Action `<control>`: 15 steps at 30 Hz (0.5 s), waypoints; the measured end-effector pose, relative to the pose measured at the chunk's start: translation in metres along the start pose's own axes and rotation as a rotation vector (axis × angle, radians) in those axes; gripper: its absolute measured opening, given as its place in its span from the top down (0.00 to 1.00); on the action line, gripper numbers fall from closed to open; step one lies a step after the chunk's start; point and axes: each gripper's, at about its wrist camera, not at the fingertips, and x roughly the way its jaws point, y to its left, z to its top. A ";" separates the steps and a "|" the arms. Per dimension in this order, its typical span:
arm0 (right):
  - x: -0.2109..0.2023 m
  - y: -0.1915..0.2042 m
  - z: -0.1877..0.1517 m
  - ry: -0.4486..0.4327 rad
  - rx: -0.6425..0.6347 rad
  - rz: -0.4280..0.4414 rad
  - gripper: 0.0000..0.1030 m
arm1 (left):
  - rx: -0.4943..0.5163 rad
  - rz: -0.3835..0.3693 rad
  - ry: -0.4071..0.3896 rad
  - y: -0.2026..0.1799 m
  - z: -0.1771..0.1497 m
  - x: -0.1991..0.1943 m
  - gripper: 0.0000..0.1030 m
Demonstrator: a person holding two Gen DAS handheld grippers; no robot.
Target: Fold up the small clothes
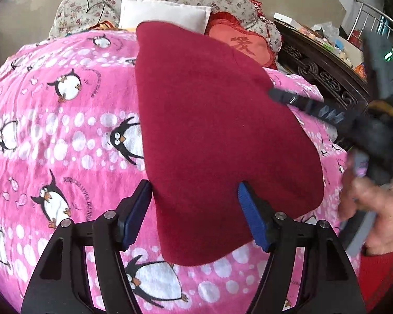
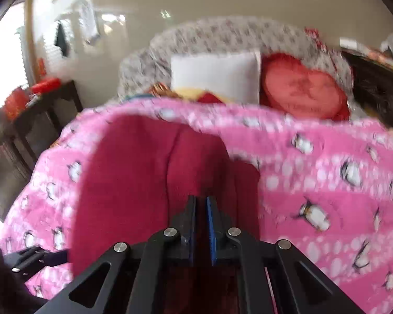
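A dark red garment [image 1: 217, 136] lies spread on the pink penguin blanket [image 1: 65, 136] that covers the bed, its long axis running from the lower centre of the left wrist view up toward the white pillow [image 1: 165, 15] at the top. The left gripper [image 1: 194, 214] sits at the near end of that axis with its fingers spread wide; the cloth's near edge lies between them, and nothing appears to be clamped. The right gripper [image 2: 201, 225] comes in from the right edge of the left wrist view, and in its own blurred view its fingers are nearly together with red cloth bunched between and ahead of them, so it appears to have pinched the garment's side edge, though the blur leaves that uncertain. Judged from this, the coming fold turns on the right side edge being carried across the long axis toward the left of the frame, while the left gripper, nearer the bottom hem, is placed to steady or take that end.
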 end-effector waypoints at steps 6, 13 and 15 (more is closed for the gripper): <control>-0.043 -0.008 -0.003 -0.065 0.086 0.099 0.90 | -0.010 0.021 -0.011 0.000 -0.001 -0.004 0.33; -0.066 0.026 -0.018 -0.064 0.005 0.201 0.74 | -0.008 0.031 -0.024 -0.004 -0.001 -0.014 0.33; -0.052 0.032 -0.021 -0.039 -0.018 0.200 0.74 | -0.009 0.032 -0.023 -0.005 -0.001 -0.017 0.33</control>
